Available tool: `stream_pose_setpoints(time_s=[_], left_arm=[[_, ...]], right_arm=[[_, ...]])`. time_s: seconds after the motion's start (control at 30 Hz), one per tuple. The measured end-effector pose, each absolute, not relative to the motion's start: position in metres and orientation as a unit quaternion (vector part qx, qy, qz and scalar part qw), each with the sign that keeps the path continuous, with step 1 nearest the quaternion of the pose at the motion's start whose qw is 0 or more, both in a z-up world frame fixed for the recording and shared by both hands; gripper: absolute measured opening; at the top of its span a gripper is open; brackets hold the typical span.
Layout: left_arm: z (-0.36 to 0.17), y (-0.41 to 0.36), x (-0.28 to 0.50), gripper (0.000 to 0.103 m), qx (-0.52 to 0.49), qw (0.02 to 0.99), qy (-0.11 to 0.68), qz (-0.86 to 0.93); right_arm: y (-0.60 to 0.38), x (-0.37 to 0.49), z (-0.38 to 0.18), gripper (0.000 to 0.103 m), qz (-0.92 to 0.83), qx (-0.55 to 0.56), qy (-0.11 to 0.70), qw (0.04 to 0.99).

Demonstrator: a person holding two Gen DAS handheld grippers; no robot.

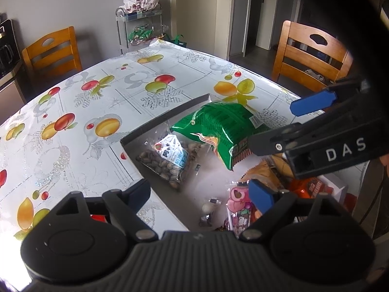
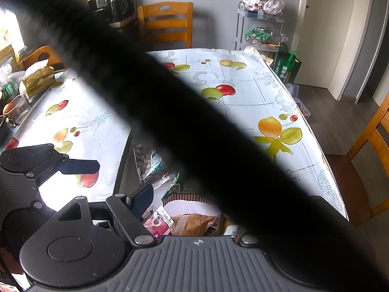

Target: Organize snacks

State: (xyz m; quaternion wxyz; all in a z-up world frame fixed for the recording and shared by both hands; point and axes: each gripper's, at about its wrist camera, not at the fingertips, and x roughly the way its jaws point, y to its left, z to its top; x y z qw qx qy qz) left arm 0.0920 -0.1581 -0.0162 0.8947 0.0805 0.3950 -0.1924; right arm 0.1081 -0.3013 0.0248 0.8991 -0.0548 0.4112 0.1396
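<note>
A shallow dark box lies on the table. It holds a clear bag of nuts, a green snack bag, a pink sweet packet, orange-brown packets and small wrapped sweets. My left gripper is open and empty over the box. My right gripper reaches in from the right, open, with its lower finger at the green bag's edge. In the right wrist view a black cable hides its right finger; the left finger hangs above the packets.
The table wears a white fruit-print cloth. Wooden chairs stand behind it. A wire rack with bags stands at the back. A tissue pack and cups sit at the table's left end.
</note>
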Motion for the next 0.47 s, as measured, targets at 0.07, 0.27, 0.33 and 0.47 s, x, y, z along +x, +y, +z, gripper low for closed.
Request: stream_pose_setpoints(time_s=[0.07, 0.27, 0.33, 0.47], left_arm=[[-0.0165, -0.1596, 0.0908, 0.089, 0.082, 0.894, 0.395, -0.195], [-0.0155, -0.1599, 0.0883, 0.089, 0.082, 0.895, 0.390, -0.200], [-0.0158, -0.1585, 0.0881, 0.089, 0.079, 0.896, 0.389, -0.200], [-0.0167, -0.1592, 0.0888, 0.089, 0.083, 0.896, 0.391, -0.193]], right_arm=[[-0.3014, 0.1080, 0.0247, 0.081, 0.140, -0.055, 0.411, 0.899], [-0.3015, 0.1081, 0.0245, 0.081, 0.139, -0.055, 0.412, 0.899], [-0.3018, 0.1075, 0.0238, 0.081, 0.139, -0.055, 0.412, 0.899], [-0.3026, 0.1060, 0.0225, 0.081, 0.139, -0.053, 0.412, 0.899]])
